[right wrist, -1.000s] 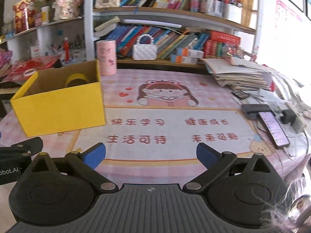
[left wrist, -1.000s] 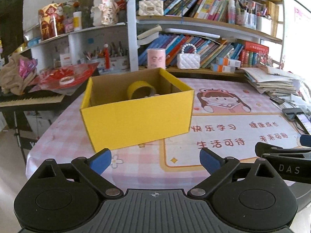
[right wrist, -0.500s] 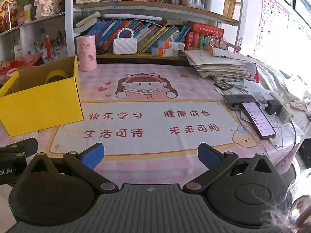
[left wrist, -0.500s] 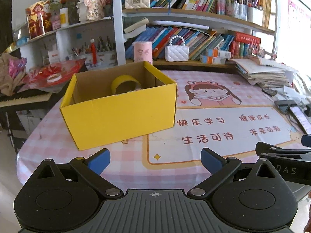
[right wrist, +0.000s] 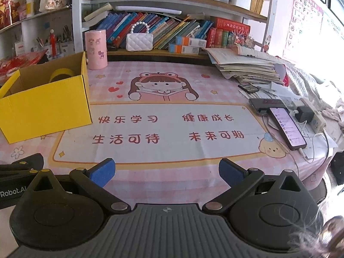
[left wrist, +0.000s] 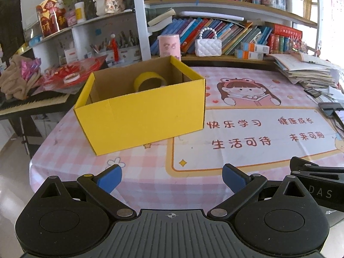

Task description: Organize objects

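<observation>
An open yellow cardboard box (left wrist: 142, 116) stands on the left part of the pink checked table (left wrist: 71, 150); it also shows in the right wrist view (right wrist: 45, 105). A roll of yellow tape (left wrist: 149, 81) stands on edge inside it, also seen from the right (right wrist: 61, 74). My left gripper (left wrist: 172, 177) is open and empty, held near the table's front edge, well short of the box. My right gripper (right wrist: 166, 171) is open and empty over the front edge, to the right of the box.
A pink cylinder (right wrist: 96, 49) stands behind the box. A stack of papers (right wrist: 247, 66), phones (right wrist: 287, 126) and a power strip (right wrist: 311, 116) lie at the right. Bookshelves with a white handbag (right wrist: 139, 40) stand behind. A printed mat (right wrist: 161, 129) covers the table's middle.
Both grippers have drawn back and risen a little, so the box and table appear lower and slightly farther. Both stay open and empty. The box and tape have not moved.
</observation>
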The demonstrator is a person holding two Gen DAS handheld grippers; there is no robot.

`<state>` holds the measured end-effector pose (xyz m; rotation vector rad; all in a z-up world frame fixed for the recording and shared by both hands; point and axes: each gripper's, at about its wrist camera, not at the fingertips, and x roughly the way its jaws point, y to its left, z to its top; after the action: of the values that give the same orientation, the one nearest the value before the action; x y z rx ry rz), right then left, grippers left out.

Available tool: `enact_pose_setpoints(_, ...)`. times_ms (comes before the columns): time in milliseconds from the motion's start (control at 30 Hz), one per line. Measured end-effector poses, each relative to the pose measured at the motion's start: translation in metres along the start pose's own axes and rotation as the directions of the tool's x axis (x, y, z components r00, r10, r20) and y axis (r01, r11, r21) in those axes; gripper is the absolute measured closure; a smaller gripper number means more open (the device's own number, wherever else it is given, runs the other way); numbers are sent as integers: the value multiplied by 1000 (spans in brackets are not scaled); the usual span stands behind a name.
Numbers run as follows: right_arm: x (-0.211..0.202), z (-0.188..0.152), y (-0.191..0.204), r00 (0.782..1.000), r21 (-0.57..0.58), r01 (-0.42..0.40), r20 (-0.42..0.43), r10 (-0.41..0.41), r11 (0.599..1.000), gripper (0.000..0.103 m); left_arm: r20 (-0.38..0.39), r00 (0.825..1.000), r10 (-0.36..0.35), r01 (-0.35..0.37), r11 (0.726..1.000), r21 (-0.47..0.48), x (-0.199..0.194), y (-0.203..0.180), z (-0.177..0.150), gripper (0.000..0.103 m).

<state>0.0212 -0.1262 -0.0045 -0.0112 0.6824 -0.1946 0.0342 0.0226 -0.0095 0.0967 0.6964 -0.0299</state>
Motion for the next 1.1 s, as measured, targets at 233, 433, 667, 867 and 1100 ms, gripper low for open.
enact_pose_setpoints(233, 0, -2, 3, 1000, -3, 27, -4, -27, 1000, 0, -18, 1000, 19, -19, 1000, -7, 1, -1, -1, 2)
enact_pose_setpoints(433, 0, -2, 4, 999, 20, 48, -3, -48, 999, 0, 0, 999, 45, -45, 999, -6, -1, -4, -1, 2)
enact_pose_setpoints(667, 1, -2, 6, 999, 23, 52, -12, -52, 998, 0, -4, 998, 55, -55, 998, -4, 0, -2, -1, 2)
enact_pose_setpoints(867, 3, -3, 8, 998, 17, 55, -22, -55, 998, 0, -20, 998, 57, -57, 998, -7, 2, -1, -1, 2)
enact_pose_setpoints(1100, 4, -3, 10, 998, 12, 56, -26, -56, 998, 0, -35, 997, 62, -62, 998, -15, 4, 1, -2, 1)
